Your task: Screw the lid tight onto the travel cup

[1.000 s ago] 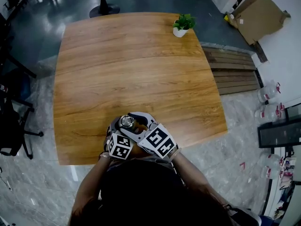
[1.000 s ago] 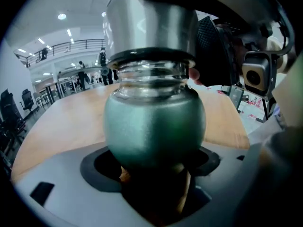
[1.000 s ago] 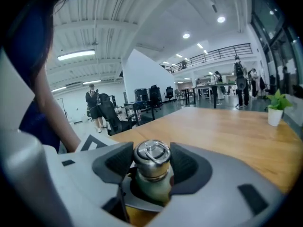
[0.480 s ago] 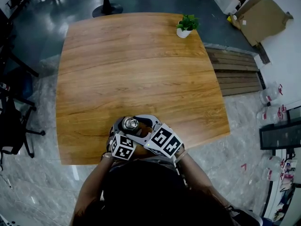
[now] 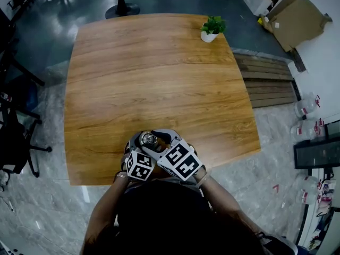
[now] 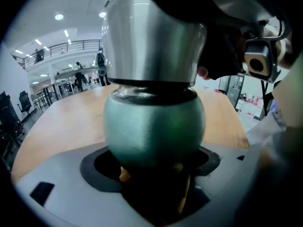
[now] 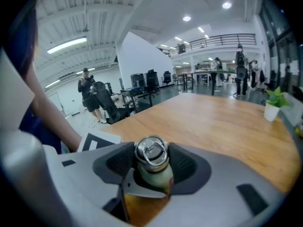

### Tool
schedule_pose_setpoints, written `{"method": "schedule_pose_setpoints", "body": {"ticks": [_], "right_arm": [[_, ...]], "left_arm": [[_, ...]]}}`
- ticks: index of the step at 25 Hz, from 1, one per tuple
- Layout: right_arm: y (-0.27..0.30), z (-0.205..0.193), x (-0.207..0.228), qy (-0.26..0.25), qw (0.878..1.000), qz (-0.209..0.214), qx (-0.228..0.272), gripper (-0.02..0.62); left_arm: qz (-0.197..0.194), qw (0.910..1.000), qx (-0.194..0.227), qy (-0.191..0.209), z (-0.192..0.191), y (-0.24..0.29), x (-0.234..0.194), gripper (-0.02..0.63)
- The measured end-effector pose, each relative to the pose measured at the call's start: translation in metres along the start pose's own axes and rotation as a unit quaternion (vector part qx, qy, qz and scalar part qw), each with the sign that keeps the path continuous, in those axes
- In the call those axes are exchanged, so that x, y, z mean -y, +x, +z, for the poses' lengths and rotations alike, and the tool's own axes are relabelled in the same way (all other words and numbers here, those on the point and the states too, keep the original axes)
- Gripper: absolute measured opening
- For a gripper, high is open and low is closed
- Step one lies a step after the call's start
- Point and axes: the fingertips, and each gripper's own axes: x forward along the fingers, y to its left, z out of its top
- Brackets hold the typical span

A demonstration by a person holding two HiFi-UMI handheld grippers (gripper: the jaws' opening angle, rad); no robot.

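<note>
Near front edge of table (image 5: 159, 78), close to the person: cup (image 6: 154, 126), upright, green rounded body.

Left gripper (image 6: 152, 167): jaws wide, clamped on cup body, which fills the gap between them.

On top of cup: lid (image 7: 151, 151), steel, ring on its cap, seated on cup mouth.

Right gripper (image 7: 152, 163): jaws wide, just been closing; pads against both sides of lid, gripping it from above.

Both grippers side by side, marker cubes towards the person.

Far right corner of table: potted plant (image 5: 211, 27), well apart from cup.
</note>
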Motion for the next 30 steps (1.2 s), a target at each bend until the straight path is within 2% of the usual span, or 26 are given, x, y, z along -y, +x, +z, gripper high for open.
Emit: {"method": "schedule_pose_setpoints", "body": {"ticks": [2, 4, 8, 13, 17, 20, 23, 27, 30], "right_arm": [[-0.001, 0.001, 0.001, 0.019, 0.999, -0.034, -0.004, 0.242], [-0.001, -0.001, -0.001, 0.006, 0.999, -0.04, -0.008, 0.244], [-0.002, -0.008, -0.005, -0.014, 0.999, 0.019, -0.023, 0.249], [-0.002, -0.007, -0.009, -0.037, 0.998, 0.052, -0.028, 0.247], [-0.005, -0.008, -0.011, -0.028, 0.998, 0.013, -0.061, 0.245], [-0.003, -0.01, -0.01, -0.025, 0.997, -0.018, -0.065, 0.245], [-0.003, -0.016, -0.015, -0.051, 0.996, 0.013, -0.072, 0.25], [-0.008, -0.018, -0.017, -0.055, 0.995, 0.059, -0.066, 0.252], [-0.006, -0.013, -0.019, -0.058, 0.995, 0.062, -0.049, 0.251]], "left_arm": [[0.001, 1.0, -0.001, -0.001, 0.0, 0.0, 0.001, 0.393], [-0.001, 1.0, -0.003, -0.002, 0.0, 0.0, 0.002, 0.394], [-0.018, 0.9998, -0.005, 0.005, -0.001, 0.0, 0.005, 0.393], [-0.078, 0.9962, -0.003, 0.038, -0.003, -0.005, 0.019, 0.393], [-0.059, 0.9975, -0.008, 0.038, -0.003, -0.006, 0.02, 0.393], [-0.049, 0.9981, -0.008, 0.036, -0.003, -0.005, 0.017, 0.393], [-0.066, 0.9967, -0.004, 0.046, -0.004, -0.006, 0.019, 0.393], [-0.118, 0.9901, -0.002, 0.075, -0.007, -0.01, 0.031, 0.393], [-0.131, 0.9887, -0.002, 0.072, -0.007, -0.013, 0.032, 0.393]]}}
